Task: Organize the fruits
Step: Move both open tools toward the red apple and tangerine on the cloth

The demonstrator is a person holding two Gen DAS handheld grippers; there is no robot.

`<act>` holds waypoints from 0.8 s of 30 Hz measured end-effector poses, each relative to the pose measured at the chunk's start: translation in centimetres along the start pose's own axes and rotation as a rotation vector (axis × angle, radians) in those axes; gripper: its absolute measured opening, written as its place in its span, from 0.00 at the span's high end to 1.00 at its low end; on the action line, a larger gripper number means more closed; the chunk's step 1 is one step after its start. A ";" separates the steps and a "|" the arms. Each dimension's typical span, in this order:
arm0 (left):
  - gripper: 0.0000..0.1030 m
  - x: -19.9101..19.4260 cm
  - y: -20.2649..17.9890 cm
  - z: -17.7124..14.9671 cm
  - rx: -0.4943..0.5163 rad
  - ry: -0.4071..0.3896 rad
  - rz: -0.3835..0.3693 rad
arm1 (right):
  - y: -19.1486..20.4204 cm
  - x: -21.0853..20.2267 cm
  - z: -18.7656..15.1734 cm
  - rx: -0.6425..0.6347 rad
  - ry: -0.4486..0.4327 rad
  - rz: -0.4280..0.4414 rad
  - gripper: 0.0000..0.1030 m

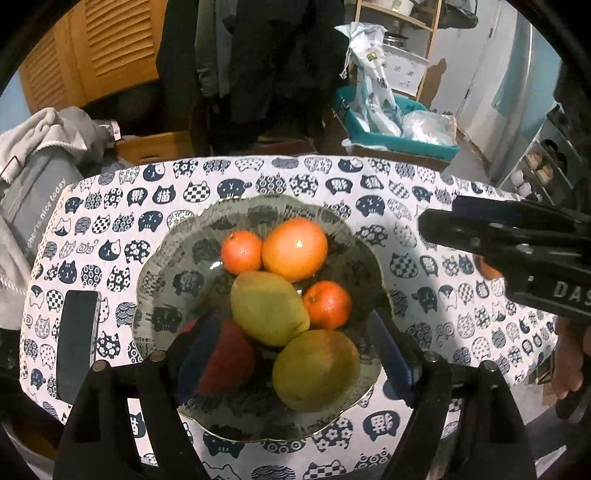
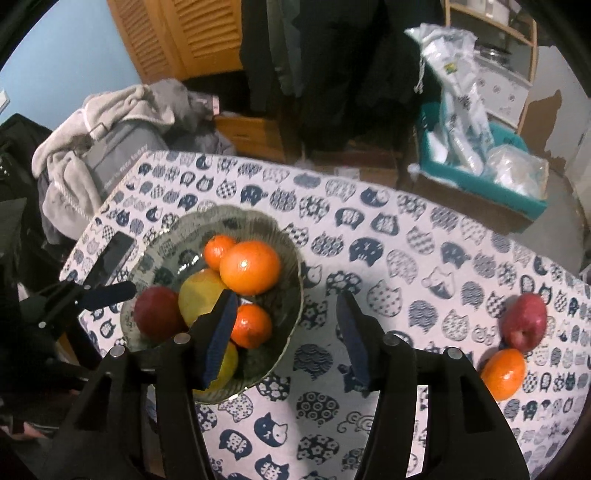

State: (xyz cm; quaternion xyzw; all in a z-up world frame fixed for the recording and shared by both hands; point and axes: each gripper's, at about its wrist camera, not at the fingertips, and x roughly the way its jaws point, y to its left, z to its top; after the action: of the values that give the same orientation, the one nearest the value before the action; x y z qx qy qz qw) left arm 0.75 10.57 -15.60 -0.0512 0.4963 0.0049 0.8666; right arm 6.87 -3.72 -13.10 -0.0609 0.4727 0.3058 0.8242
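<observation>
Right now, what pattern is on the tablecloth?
Navy cat heads on the white tablecloth, each filled differently; right wrist view shows it best.

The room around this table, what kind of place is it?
Probably a lived-in home room: a cat-print tablecloth, clothes piled on a chair, louvred wooden doors and hanging dark coats.

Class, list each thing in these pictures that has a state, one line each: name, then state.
Bowl: upright, holding six fruits.
Red apple: loose on the cloth, outside the bowl.
Orange: loose on the cloth, beside that apple.
Phone: flat, screen dark.
Left gripper: open, empty.
Right gripper: open, empty.
</observation>
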 end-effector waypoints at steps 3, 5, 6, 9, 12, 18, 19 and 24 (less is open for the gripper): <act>0.20 -0.4 -0.1 0.5 -0.007 -0.013 -0.003 | -0.4 -1.3 0.3 0.008 -0.027 -0.013 0.42; 0.20 -0.6 -0.3 0.8 -0.010 -0.020 -0.006 | -0.7 -2.2 0.4 0.014 -0.043 -0.017 0.41; 0.20 -0.7 -0.5 0.9 -0.011 -0.023 -0.009 | -0.8 -2.6 0.4 0.017 -0.049 -0.019 0.41; 0.20 -1.0 -1.0 1.3 -0.010 -0.030 -0.017 | -1.3 -3.8 0.4 0.027 -0.067 -0.030 0.41; 0.20 -1.6 -1.9 1.7 0.004 -0.046 -0.026 | -1.9 -5.0 0.3 0.034 -0.086 -0.041 0.40; 0.20 -3.0 -4.0 2.6 0.054 -0.098 -0.021 | -2.9 -7.4 -0.1 0.048 -0.133 -0.069 0.39; 0.20 -3.2 -4.2 2.7 0.059 -0.104 -0.022 | -3.1 -7.7 -0.2 0.049 -0.139 -0.072 0.38; 0.20 -4.1 -5.5 3.3 0.070 -0.125 -0.044 | -4.1 -9.7 -0.6 0.060 -0.177 -0.088 0.33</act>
State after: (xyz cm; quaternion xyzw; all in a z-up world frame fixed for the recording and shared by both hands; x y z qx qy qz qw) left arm 1.83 5.60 -9.99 -0.0313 0.4399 -0.0285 0.8971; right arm 5.17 -11.54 -6.26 -0.0294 0.4039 0.2591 0.8768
